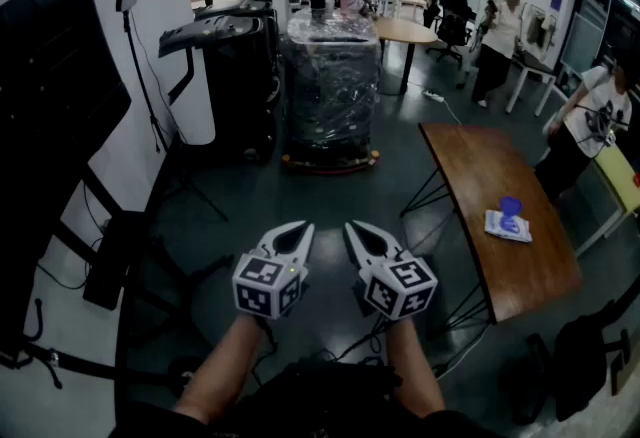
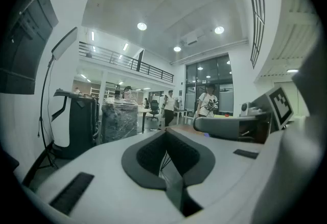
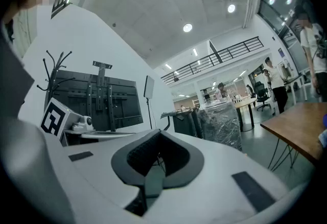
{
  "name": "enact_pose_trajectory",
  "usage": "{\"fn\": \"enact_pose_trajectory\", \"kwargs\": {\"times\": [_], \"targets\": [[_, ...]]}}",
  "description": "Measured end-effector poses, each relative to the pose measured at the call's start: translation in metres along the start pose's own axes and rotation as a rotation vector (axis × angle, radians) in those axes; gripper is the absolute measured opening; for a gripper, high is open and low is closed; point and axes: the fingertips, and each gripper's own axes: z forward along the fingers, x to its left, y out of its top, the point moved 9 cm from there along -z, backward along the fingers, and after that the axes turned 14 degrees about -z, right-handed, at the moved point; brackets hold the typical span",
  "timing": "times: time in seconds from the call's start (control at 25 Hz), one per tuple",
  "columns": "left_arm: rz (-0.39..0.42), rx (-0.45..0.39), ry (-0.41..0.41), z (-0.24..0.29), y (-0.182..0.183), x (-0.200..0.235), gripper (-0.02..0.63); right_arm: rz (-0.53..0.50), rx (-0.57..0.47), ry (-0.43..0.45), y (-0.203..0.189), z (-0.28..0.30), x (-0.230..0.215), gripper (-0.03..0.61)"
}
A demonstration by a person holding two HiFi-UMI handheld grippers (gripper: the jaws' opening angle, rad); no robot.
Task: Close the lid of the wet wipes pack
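The wet wipes pack (image 1: pixel 508 224) lies on the brown table (image 1: pixel 480 176) at the right, white with its blue lid (image 1: pixel 511 207) standing up open. Both grippers hang over the floor well left of that table, held level side by side. My left gripper (image 1: pixel 300 229) is shut with nothing in it, its pads (image 2: pixel 153 152) meeting at the tips. My right gripper (image 1: pixel 356 229) is likewise shut and empty, pads (image 3: pixel 145 154) together. In the right gripper view only the table's edge (image 3: pixel 301 128) shows at the far right.
A plastic-wrapped pallet load (image 1: pixel 330 91) and a black machine (image 1: pixel 225 76) stand ahead on the dark floor. A dark screen on a stand (image 1: pixel 50 126) fills the left. Several people stand at the back right, one (image 1: pixel 590 131) close to the table's far side.
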Motion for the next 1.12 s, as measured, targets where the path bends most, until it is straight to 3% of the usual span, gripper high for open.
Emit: {"fn": "enact_pose_trajectory", "kwargs": {"times": [0.36, 0.64, 1.12], "targets": [[0.005, 0.008, -0.015, 0.002, 0.001, -0.006, 0.008, 0.020, -0.011, -0.010, 0.001, -0.006, -0.002, 0.009], [0.013, 0.040, -0.043, 0.011, -0.009, -0.022, 0.008, 0.044, -0.006, -0.070, -0.009, -0.025, -0.012, 0.009], [0.027, 0.138, -0.190, 0.077, -0.053, -0.118, 0.008, 0.068, 0.043, -0.263, -0.035, -0.129, -0.078, 0.009]]}}
